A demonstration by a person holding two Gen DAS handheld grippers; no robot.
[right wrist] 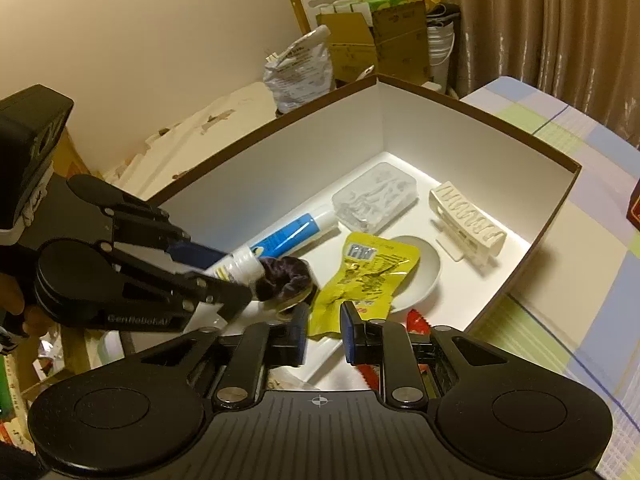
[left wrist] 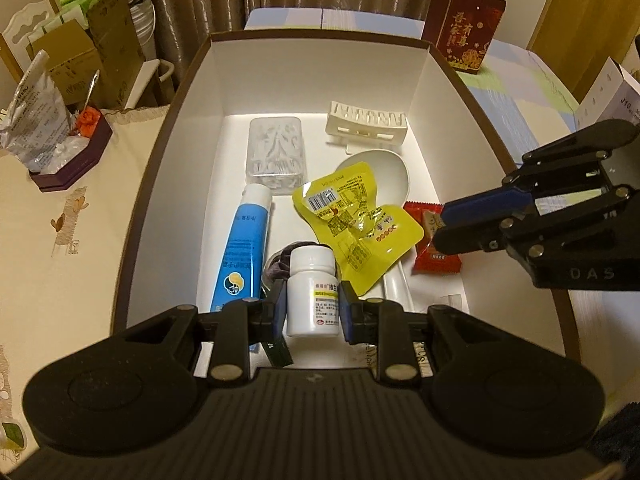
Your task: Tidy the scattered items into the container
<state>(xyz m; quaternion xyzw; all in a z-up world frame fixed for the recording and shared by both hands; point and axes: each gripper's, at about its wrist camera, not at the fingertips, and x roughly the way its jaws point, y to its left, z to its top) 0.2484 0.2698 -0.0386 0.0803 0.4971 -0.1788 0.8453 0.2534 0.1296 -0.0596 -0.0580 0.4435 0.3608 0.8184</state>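
A white box with a brown rim (left wrist: 188, 80) (right wrist: 460, 140) holds a blue tube (left wrist: 244, 248) (right wrist: 288, 232), a clear case (left wrist: 276, 156) (right wrist: 376, 196), a white rack (left wrist: 366, 124) (right wrist: 468, 224), a white spoon (left wrist: 384, 172) (right wrist: 416, 272), a yellow packet (left wrist: 356, 224) (right wrist: 360, 280), a red packet (left wrist: 434, 248) and a dark scrunchie (right wrist: 284, 276). My left gripper (left wrist: 312, 308) (right wrist: 236, 280) is shut on a white pill bottle (left wrist: 312, 292) (right wrist: 244, 264) low inside the box. My right gripper (right wrist: 324, 332) (left wrist: 440, 224) is open and empty above the red packet.
A purple tray (left wrist: 68, 160) with a foil bag stands on the cream tablecloth to the left. Cardboard boxes (left wrist: 96, 52) are stacked behind it. A red gift box (left wrist: 468, 28) sits beyond the box on the pastel checked cloth. A white carton (left wrist: 612, 96) is at the right.
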